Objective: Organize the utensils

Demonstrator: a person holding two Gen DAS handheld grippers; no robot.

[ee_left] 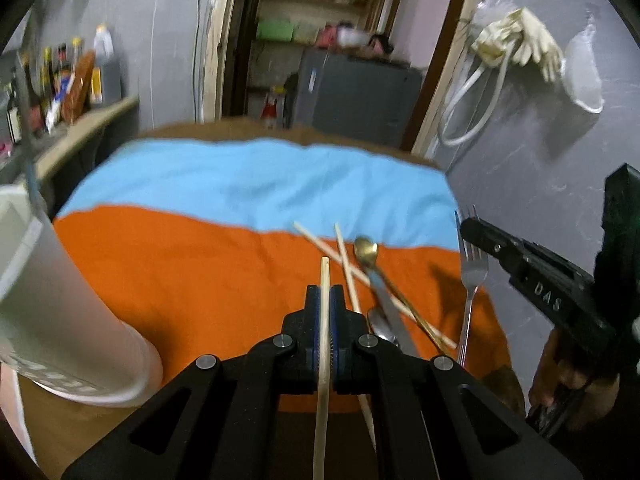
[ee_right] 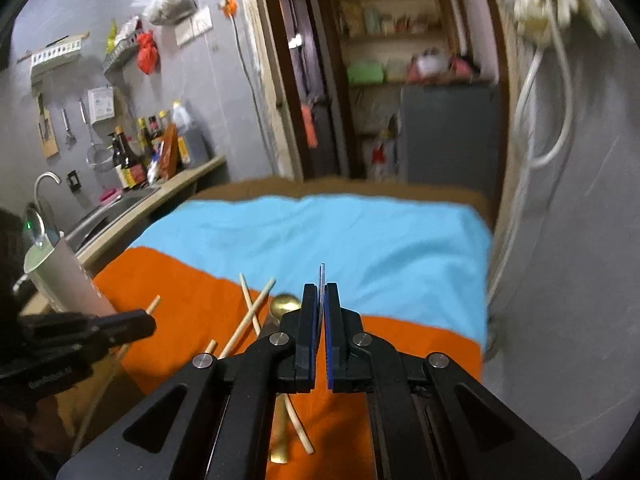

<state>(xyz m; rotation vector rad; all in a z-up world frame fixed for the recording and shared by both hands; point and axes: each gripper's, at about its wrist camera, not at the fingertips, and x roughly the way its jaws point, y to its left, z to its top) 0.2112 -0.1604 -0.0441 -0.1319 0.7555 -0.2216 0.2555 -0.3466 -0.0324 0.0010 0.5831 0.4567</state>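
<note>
From the left wrist view, the left tool is clamped on a single pale chopstick, which runs straight up between its blue pads and pokes out just past their tips. Taking the orange cloth as the marker: the rest of the utensils lie in a heap on its right part, two more crossed chopsticks, a gold spoon with its bowl near the seam where the blue cloth begins, and a knife lying over a silver spoon. At the cloth's right edge the right tool comes in from the side, gripping a fork near its tines, with the handle hanging down over the cloth; a hand shows below it. At the cloth's left edge stands a white cup-like holder, blurred.

From the right wrist view, the right tool is pressed together on a thin strip of metal seen edge-on, which I take for the fork. Beyond its tips lies the orange cloth, with crossed chopsticks and the gold spoon left of the tool. At the cloth's left edge the left tool holds its chopstick, and the white holder stands behind it on the desk.
</note>
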